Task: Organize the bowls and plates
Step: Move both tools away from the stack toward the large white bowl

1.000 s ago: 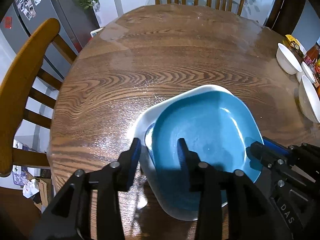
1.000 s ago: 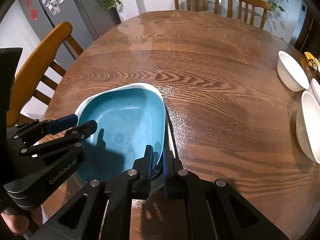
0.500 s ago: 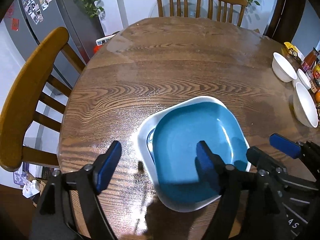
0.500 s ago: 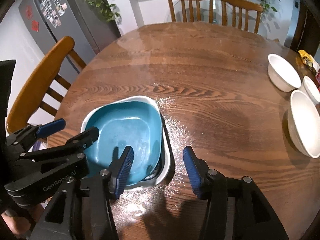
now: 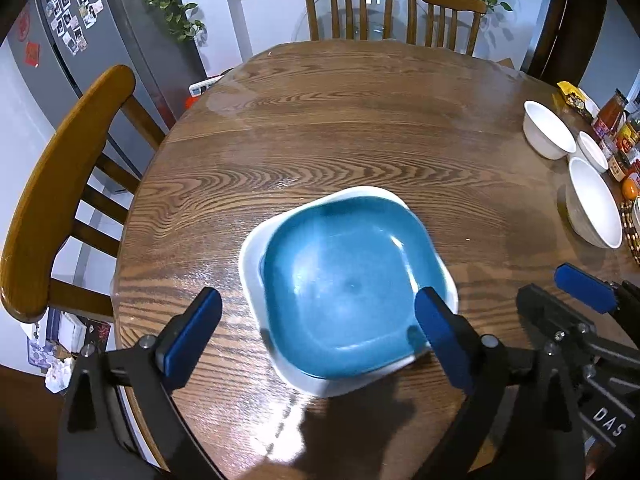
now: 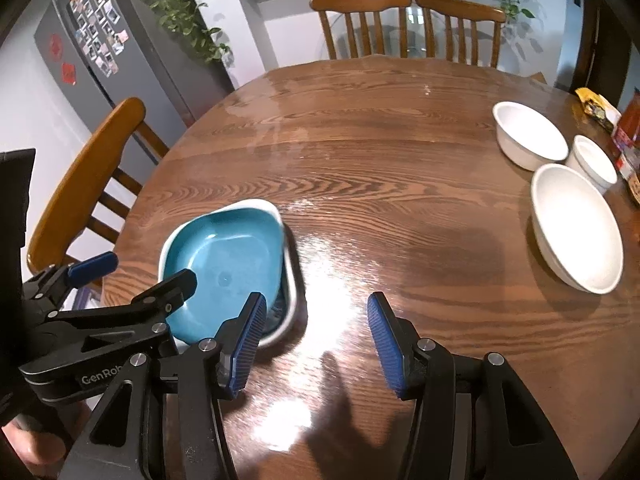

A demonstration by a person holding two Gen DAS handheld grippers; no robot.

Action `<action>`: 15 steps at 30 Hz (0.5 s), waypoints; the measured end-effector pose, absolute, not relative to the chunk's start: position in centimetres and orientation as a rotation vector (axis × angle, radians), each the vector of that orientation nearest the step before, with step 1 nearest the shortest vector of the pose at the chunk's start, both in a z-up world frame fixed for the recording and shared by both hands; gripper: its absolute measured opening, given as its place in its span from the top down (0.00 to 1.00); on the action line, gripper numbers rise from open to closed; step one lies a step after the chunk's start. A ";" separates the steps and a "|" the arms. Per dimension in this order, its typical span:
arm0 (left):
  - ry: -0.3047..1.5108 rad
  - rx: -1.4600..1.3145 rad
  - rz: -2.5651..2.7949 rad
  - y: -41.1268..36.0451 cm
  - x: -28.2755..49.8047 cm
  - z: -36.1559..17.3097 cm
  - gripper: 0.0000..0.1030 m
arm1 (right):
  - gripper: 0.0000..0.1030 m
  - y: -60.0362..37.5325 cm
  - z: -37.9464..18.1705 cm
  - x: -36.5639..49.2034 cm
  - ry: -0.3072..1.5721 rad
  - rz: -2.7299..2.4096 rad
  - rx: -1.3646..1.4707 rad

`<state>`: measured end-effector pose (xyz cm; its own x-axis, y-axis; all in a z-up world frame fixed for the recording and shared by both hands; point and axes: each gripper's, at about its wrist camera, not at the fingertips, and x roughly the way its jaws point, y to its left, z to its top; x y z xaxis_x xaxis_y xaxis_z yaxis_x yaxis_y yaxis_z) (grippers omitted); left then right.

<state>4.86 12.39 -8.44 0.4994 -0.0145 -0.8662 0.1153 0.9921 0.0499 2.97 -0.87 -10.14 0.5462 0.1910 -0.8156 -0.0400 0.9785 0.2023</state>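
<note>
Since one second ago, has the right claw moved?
Yes. The right claw has pulled back from the blue plate, toward the table edge nearest the camera.

Black jaws, ribbed blue pads point(image 6: 249, 344)

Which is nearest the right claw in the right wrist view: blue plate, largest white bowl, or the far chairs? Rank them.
1. Blue plate, just left of the right claw.
2. Largest white bowl, at the right.
3. Far chairs, beyond the table's far edge.
</note>
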 end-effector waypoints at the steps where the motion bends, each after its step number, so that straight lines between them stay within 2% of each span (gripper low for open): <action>1: 1.044 0.106 -0.080 12.1 4.7 -8.3 0.06 | 0.47 -1.4 -10.0 2.8 0.982 0.131 0.170; 4: 1.037 0.111 -0.088 10.8 4.2 -7.8 0.06 | 0.40 -3.1 -9.6 2.0 0.968 0.109 0.184; 15: 1.007 0.139 -0.156 5.0 3.3 -6.5 0.06 | 0.40 -8.9 -8.2 0.2 0.923 0.051 0.217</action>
<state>3.27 4.99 -6.55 0.5251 -0.0664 -0.8484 0.1942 0.9800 0.0435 0.23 -8.94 -8.19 0.6041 0.1367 -0.7851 0.0487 0.9770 0.2075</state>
